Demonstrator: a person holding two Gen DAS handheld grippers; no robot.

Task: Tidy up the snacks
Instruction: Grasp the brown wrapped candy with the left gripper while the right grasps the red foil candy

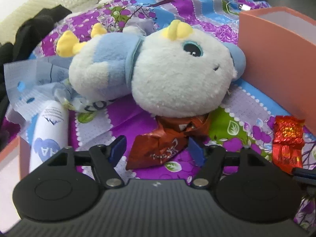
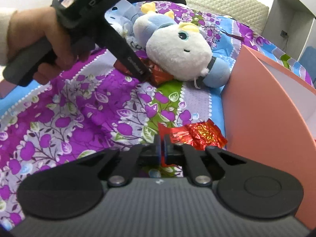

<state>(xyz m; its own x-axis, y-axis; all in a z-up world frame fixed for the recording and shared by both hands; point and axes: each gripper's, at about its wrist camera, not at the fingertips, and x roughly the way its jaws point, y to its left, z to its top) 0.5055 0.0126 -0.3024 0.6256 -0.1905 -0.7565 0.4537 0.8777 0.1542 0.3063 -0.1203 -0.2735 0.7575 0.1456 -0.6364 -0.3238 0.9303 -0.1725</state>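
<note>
Red foil snack (image 2: 194, 136) just beside the pink box (image 2: 262, 106), pinched at its edge by right gripper (image 2: 162, 151). Brown packet (image 1: 164, 146) further off, tucked under plush toy (image 1: 177, 73), bracketed by spread, empty left gripper (image 1: 158, 150). Apparently nothing boxed yet.

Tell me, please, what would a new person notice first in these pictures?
First the big white and blue plush toy lying on the purple flowered bedsheet. Then the snacks: a brown-red packet between the open left gripper, and a shiny red packet pinched by the right gripper beside the pink box.
</note>
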